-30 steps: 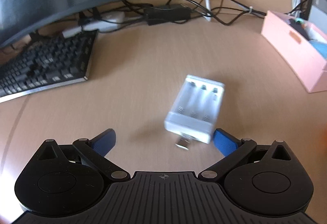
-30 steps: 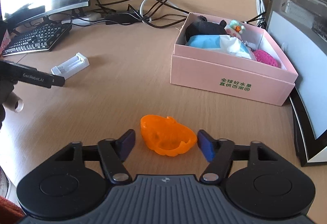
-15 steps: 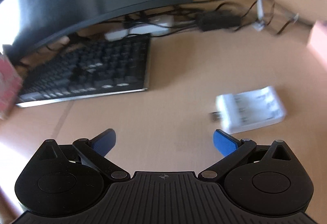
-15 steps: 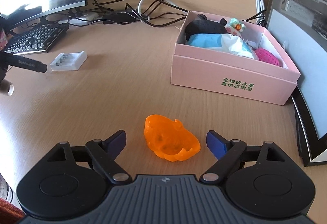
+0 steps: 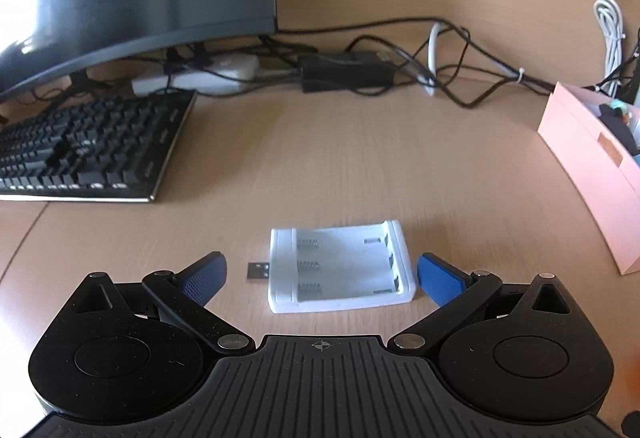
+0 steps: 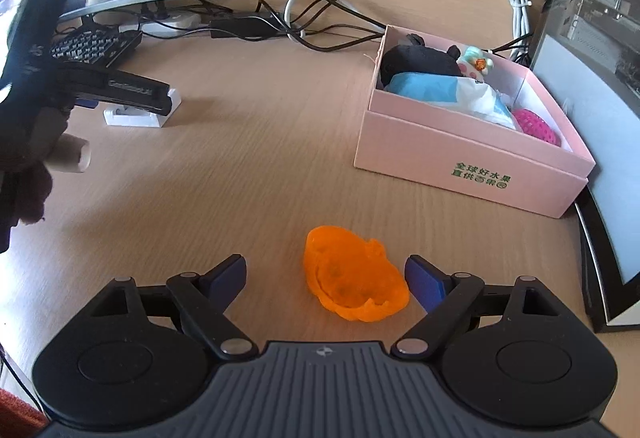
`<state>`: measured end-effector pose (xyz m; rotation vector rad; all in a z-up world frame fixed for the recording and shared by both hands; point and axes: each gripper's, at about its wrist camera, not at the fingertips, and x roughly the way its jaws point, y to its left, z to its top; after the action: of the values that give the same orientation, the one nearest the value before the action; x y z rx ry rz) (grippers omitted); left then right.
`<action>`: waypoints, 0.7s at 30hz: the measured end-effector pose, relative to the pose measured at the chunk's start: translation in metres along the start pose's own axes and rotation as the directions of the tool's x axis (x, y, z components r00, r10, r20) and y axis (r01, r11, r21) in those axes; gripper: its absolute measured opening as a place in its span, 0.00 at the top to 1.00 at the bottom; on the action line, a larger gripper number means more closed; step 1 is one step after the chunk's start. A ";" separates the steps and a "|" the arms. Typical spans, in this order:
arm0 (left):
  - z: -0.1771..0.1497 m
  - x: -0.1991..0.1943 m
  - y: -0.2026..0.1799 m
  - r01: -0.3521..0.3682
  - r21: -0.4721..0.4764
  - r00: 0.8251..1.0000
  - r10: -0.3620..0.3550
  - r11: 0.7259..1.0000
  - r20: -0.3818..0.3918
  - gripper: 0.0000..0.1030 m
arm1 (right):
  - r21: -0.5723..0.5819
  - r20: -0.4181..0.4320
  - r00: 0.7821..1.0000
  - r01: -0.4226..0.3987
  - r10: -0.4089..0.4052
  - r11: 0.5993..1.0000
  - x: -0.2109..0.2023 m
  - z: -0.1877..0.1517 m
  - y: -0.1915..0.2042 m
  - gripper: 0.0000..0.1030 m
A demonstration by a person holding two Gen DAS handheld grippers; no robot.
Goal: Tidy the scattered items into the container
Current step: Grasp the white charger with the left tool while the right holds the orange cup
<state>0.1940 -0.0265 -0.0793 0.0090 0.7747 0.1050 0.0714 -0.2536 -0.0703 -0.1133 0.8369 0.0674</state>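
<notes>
Left gripper [image 5: 320,274] is hovering low over the table [image 5: 360,158] with jaws spread, the white battery charger [image 5: 340,266] lying flat between its blue pads, the right pad just beside the charger's end and neither one pressing. Right gripper [image 6: 325,276] is sitting released around the orange toy [image 6: 354,278], its pads standing clear on both sides. Further right, the pink box [image 6: 472,162] is resting on the table, already holding several items.

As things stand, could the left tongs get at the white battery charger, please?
Probably yes: the left tongs stand open around the white battery charger, which lies flat on the desk, nothing between.
</notes>
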 end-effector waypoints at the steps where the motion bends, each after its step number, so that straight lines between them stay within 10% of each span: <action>1: 0.000 0.004 0.001 0.002 -0.003 1.000 -0.002 1.000 -0.010 0.00 | 0.001 -0.007 1.000 0.004 -0.004 1.000 0.001 -0.001 0.001 0.15; 21: 0.000 0.007 0.002 0.084 0.044 0.996 -0.084 0.996 -0.005 0.08 | 0.056 -0.002 0.999 0.048 -0.048 0.997 -0.007 -0.007 0.000 0.13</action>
<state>0.1988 -0.0235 -0.0835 0.0179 0.7795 0.0085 0.0619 -0.2549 -0.0693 -0.0802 0.8355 -0.0012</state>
